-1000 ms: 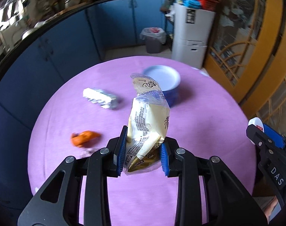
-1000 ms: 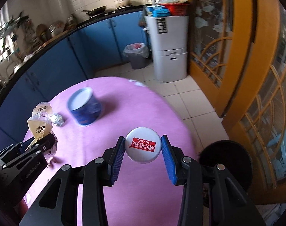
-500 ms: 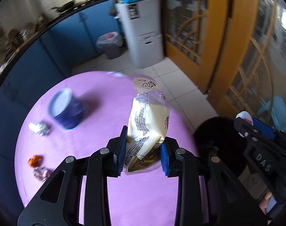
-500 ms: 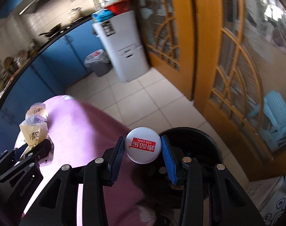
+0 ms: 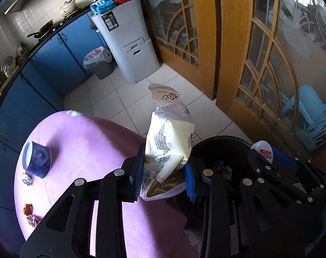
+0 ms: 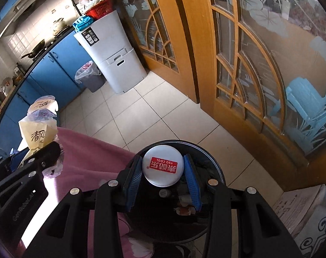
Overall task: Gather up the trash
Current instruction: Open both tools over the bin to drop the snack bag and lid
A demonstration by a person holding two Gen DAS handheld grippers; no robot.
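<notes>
Drop-off step: right gripper (image 6: 162,179) clamps white lid (image 6: 162,166) right over black bin (image 6: 214,167). Left gripper (image 5: 164,175) has empty snack bag (image 5: 169,142) between its pads, jaws just been widening, bag at table (image 5: 81,142) edge beside bin. Next: shift bag over bin, let both go.

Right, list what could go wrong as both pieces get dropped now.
1. The left gripper, jaws just opening, holds the plastic bag between its pads near the table edge, beside the black bin; it may fall onto the cloth or floor.
2. The right gripper holds the white cup over the bin; it looks likely to land inside.
3. The grippers sit close and might collide.
</notes>
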